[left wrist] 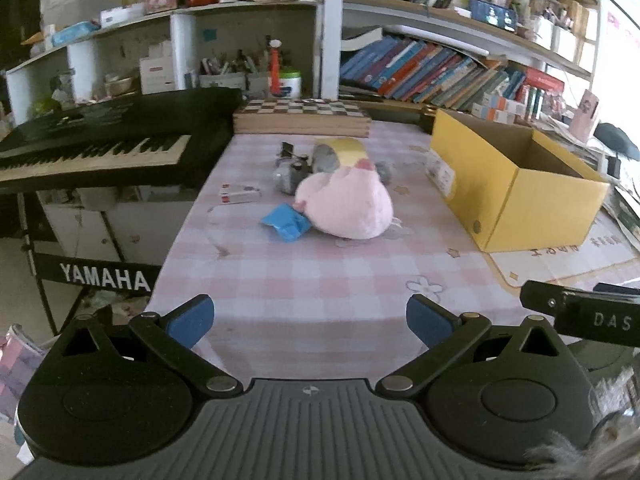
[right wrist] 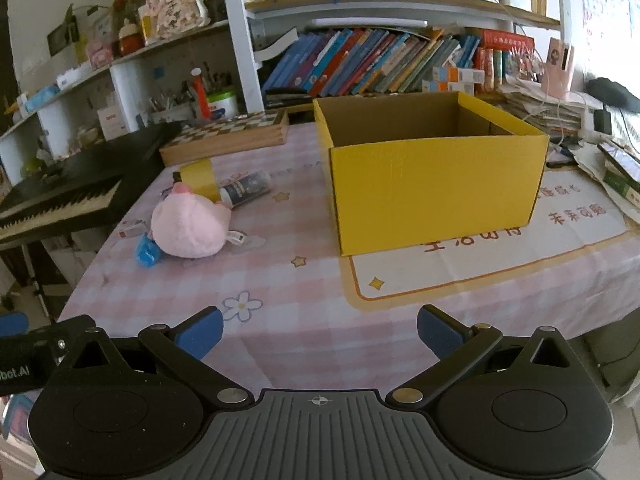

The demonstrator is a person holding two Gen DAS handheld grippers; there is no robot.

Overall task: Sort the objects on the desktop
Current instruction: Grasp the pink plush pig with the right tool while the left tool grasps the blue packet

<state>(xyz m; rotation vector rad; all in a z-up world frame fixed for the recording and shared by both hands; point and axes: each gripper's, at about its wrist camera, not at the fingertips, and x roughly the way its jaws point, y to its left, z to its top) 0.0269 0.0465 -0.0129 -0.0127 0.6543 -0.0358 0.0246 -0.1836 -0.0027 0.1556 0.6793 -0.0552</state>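
Note:
A pink plush toy (left wrist: 346, 204) (right wrist: 190, 226) lies mid-table on the pink checked cloth. A blue packet (left wrist: 286, 222) (right wrist: 147, 251) touches its near left side. Behind it sit a yellow tape roll (left wrist: 349, 151) (right wrist: 199, 177), a dark bottle on its side (right wrist: 246, 190), a grey object (left wrist: 290, 172) and a small white and red box (left wrist: 239, 194). An open yellow cardboard box (left wrist: 516, 184) (right wrist: 434, 192) stands to the right. My left gripper (left wrist: 310, 316) and right gripper (right wrist: 320, 330) both hang open over the table's near edge, holding nothing.
A wooden chessboard box (left wrist: 302, 120) (right wrist: 228, 132) lies at the table's back. A black Yamaha keyboard (left wrist: 92, 148) (right wrist: 60, 196) stands left of the table. Bookshelves (left wrist: 440, 68) fill the back wall. Papers and a white mat (right wrist: 500, 256) lie on the right.

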